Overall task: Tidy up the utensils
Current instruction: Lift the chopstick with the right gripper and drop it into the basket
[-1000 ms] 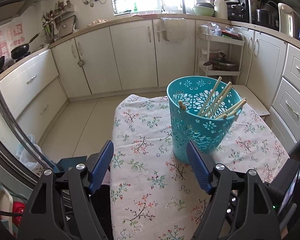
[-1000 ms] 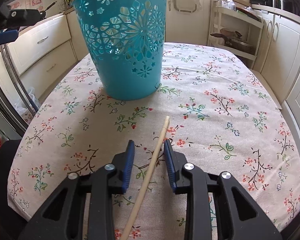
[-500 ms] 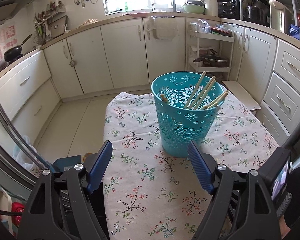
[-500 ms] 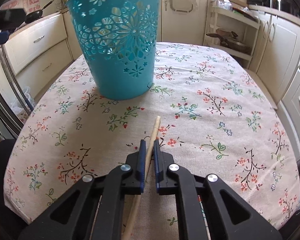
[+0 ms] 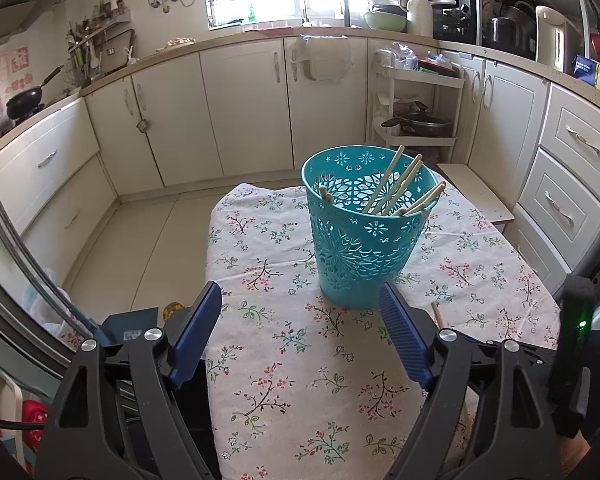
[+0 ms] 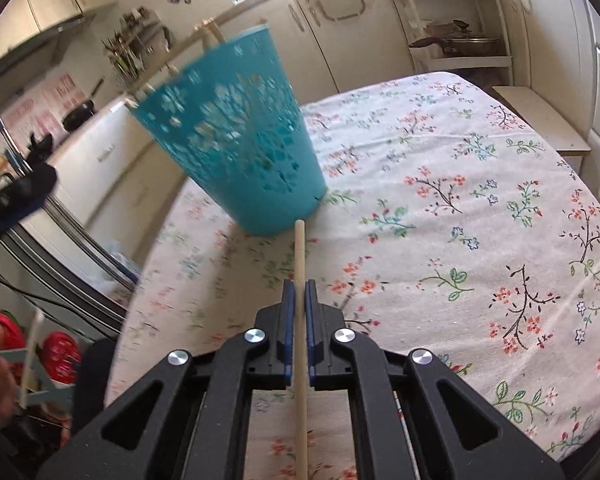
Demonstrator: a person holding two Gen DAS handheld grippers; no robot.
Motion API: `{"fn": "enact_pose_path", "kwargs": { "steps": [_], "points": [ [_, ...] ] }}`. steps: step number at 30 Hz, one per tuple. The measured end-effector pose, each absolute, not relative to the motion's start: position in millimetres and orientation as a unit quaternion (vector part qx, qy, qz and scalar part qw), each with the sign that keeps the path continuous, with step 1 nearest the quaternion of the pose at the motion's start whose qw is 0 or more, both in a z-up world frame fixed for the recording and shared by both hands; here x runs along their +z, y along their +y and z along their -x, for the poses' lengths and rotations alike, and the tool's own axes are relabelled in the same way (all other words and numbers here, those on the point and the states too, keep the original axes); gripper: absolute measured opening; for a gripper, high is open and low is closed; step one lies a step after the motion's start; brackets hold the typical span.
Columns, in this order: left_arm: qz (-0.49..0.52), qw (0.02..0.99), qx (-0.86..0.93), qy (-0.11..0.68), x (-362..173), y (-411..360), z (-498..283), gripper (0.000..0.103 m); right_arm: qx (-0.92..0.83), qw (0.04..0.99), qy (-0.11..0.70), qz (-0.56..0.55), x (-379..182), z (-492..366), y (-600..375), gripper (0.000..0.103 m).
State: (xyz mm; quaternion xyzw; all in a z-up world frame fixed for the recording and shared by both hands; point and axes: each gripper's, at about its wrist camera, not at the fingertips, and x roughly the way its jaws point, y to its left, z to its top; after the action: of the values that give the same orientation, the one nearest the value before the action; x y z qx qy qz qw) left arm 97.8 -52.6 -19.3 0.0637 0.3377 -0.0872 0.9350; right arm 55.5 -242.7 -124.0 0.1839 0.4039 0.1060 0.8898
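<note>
A teal openwork basket (image 5: pixel 364 236) stands on the flowered tablecloth (image 5: pixel 300 360) and holds several wooden chopsticks (image 5: pixel 400 188). It also shows blurred and tilted in the right wrist view (image 6: pixel 236 148). My right gripper (image 6: pixel 299 292) is shut on one wooden chopstick (image 6: pixel 300 256), lifted off the cloth, its tip near the basket's base. That chopstick's tip shows in the left wrist view (image 5: pixel 437 314). My left gripper (image 5: pixel 300 316) is open and empty, held above the table's near left side, short of the basket.
Cream kitchen cabinets (image 5: pixel 244 104) ring the room. A white rack with a pan (image 5: pixel 416 120) and a low step (image 5: pixel 476 196) stand beyond the table. The table's left edge (image 5: pixel 210 264) drops to the tiled floor.
My right gripper closed on the chopstick and lifted it, tilting the view. My left gripper drew back from the basket and stayed open.
</note>
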Motion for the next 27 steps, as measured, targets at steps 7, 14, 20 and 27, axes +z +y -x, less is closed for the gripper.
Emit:
{"fn": "enact_pose_path", "kwargs": {
  "steps": [7, 14, 20, 27],
  "points": [
    [-0.058, 0.932, -0.066, 0.351, -39.2, -39.9, -105.6, 0.080, 0.123, 0.892, 0.373, -0.226, -97.1, -45.1, -252.3, 0.006],
    [-0.026, 0.913, -0.041, 0.404, -112.4, -21.9, -133.7, 0.081, 0.141, 0.918, 0.284, -0.238, -27.4, -38.9, -259.3, 0.006],
    [-0.014, 0.901, -0.031, 0.433, -152.1, -14.0, -138.9, 0.081, 0.159, 0.935, 0.212, -0.236, 31.2, -52.4, -254.9, 0.006],
    [-0.005, 0.899, -0.024, 0.438, -163.7, -7.8, -141.1, 0.082, 0.149, 0.954, 0.111, -0.236, 94.1, -91.6, -245.1, 0.006]
  ]
}}
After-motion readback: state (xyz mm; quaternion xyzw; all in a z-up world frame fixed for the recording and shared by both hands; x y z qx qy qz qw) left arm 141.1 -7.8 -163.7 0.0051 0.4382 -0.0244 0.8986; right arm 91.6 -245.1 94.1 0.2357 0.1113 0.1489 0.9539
